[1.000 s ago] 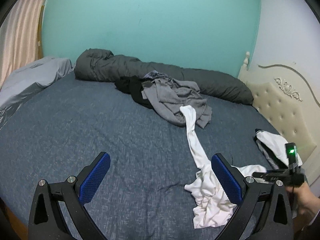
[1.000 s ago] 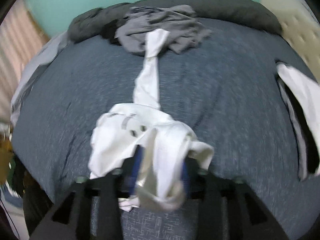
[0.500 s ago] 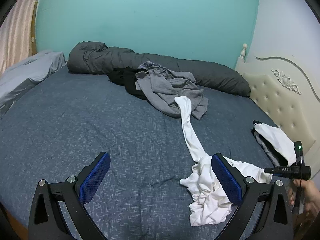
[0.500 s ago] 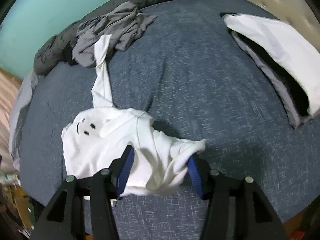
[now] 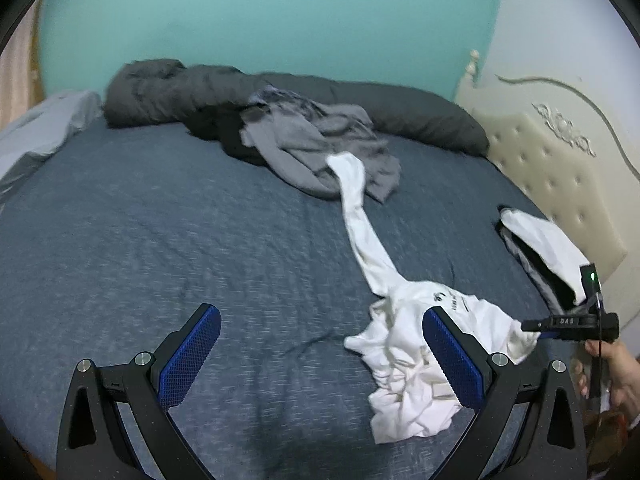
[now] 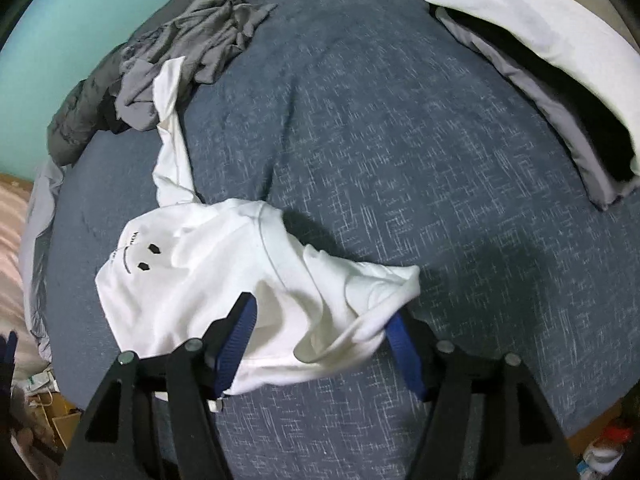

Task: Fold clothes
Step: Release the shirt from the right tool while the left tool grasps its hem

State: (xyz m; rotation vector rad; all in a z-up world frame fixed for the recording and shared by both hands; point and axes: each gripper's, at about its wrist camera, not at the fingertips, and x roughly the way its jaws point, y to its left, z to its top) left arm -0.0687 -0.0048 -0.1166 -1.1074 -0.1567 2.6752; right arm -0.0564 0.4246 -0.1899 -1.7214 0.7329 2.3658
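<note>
White shirt (image 6: 208,276): one, crumpled on bed (image 6: 400,140); face print shows only in my right view.
Right hand-held gripper (image 6: 320,344): jaws opening, shirt hem between.
Left hand-held gripper (image 5: 320,360): wide, empty.

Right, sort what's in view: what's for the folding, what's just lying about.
For the folding:
white top, between the opening right claw
grey clothes pile
folded stack

Lying about:
dark duvet
headboard
bed

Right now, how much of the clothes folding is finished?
Done: a folded stack lies near the headboard. In hand: the white shirt lies crumpled and unfolded; the right tool is opening, with cloth between its pads. The left tool is open and empty. Left: the grey pile.
</note>
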